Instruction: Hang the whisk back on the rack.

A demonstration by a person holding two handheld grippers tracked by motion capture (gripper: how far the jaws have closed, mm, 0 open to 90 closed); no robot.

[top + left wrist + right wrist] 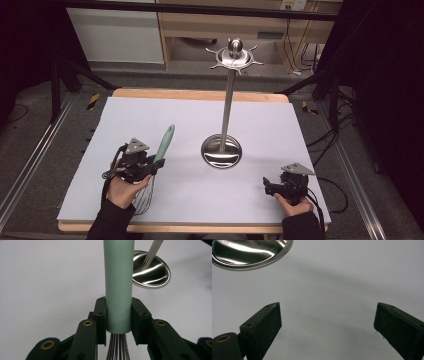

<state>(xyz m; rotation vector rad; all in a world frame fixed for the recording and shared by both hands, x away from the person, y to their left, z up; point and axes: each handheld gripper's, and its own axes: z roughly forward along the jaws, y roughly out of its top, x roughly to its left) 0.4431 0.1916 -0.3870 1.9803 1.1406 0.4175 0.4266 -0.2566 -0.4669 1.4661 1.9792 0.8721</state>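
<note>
Gripping whisk [118, 287] by its green handle, left gripper [118, 320] is working near table's [150, 115] front-left corner | right gripper [327, 322] is resting wide apart, holding nothing, front-right | steel stand [222, 150] is standing mid-table.

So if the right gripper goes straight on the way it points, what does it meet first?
Probably the stand's round base. The right gripper is open with bare table ahead; the base lies slightly to one side, so it might pass by.

A tall polished steel utensil stand [222, 145] with a round dished base and a hooked crown stands upright on the white-covered wooden table [150, 120], near its middle.
</note>
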